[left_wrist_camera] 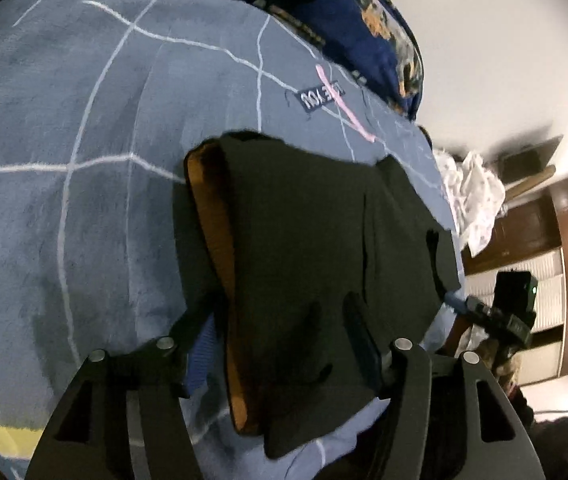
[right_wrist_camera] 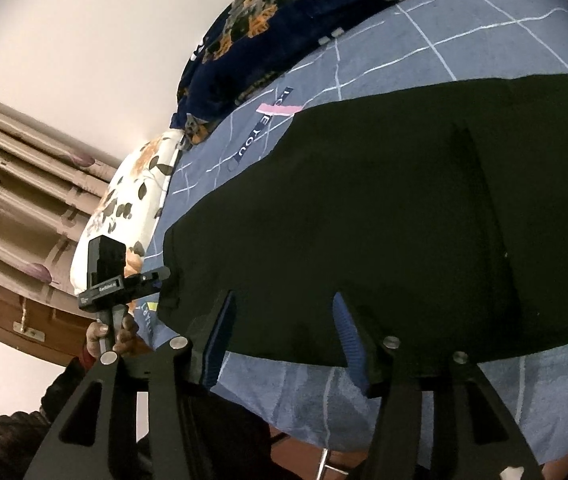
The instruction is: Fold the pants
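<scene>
While the dark pants (left_wrist_camera: 315, 248) lie folded on the blue checked bedspread (left_wrist_camera: 64, 160) near its front edge, both grippers sit at that near edge; the left gripper (left_wrist_camera: 280, 344) straddles the end with the orange lining (left_wrist_camera: 212, 248), jaws partly apart, the cloth between them but seemingly not pinched; the right gripper (right_wrist_camera: 284, 320) stands likewise at the near hem in its own view, half open with the fabric edge between its blue pads (right_wrist_camera: 347, 336), apparently not pressed. Judged from this, the step is a release or re-grip at the fold; done well, both jaws should clear the cloth evenly and back off straight, so the layers do not drag; a snagged pad could pull the near edge off the bed. Far behind lies a floral blanket (right_wrist_camera: 268, 24).
</scene>
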A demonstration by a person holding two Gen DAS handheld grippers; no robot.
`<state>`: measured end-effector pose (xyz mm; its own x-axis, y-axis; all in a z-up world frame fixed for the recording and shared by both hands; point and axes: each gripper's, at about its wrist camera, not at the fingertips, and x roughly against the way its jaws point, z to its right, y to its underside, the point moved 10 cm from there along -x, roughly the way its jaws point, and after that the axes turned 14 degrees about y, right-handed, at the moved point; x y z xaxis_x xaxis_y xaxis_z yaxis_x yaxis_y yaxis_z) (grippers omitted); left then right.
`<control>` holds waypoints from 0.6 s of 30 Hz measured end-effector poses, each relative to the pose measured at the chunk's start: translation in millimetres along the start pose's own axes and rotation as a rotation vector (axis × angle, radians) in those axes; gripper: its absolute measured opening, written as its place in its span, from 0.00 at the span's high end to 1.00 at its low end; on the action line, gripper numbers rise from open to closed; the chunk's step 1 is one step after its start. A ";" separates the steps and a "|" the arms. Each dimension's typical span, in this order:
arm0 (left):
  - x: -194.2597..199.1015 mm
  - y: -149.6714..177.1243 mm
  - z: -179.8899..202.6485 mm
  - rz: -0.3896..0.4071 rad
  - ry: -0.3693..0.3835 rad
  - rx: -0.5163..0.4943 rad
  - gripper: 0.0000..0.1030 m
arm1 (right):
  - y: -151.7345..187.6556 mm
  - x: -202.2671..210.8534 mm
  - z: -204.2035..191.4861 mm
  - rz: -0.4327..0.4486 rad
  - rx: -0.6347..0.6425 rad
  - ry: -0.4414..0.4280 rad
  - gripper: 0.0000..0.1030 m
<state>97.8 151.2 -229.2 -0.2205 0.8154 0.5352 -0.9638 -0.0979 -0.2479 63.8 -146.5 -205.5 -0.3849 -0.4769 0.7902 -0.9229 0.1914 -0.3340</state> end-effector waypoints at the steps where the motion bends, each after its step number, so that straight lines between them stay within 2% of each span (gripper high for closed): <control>1: -2.7 -1.6 -0.9 0.007 -0.031 -0.018 0.70 | 0.5 -1.1 0.0 -0.004 -0.012 -0.005 0.51; 4: -5.2 -4.1 -1.9 0.053 -0.033 0.016 0.74 | 0.8 -2.0 -2.1 -0.010 -0.040 -0.028 0.51; 7: -0.4 -8.5 23.1 0.094 -0.017 0.007 0.80 | -0.7 0.4 -9.5 -0.004 -0.034 -0.053 0.51; 12: -9.8 -25.2 118.1 0.095 0.103 -0.064 0.81 | -10.3 4.2 -25.2 0.012 -0.040 -0.142 0.50; 15: -41.4 -33.8 175.7 0.058 0.166 -0.111 0.81 | -18.2 10.3 -28.5 0.026 -0.097 -0.234 0.50; 18: -95.9 -40.5 219.1 -0.005 0.223 -0.119 0.81 | -22.5 22.2 -24.1 0.052 -0.134 -0.293 0.47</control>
<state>125.2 -48.1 -93.6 -0.1644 0.9228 0.3484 -0.9376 -0.0365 -0.3459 75.8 -140.7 -168.1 -0.4308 -0.6862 0.5860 -0.9024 0.3242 -0.2838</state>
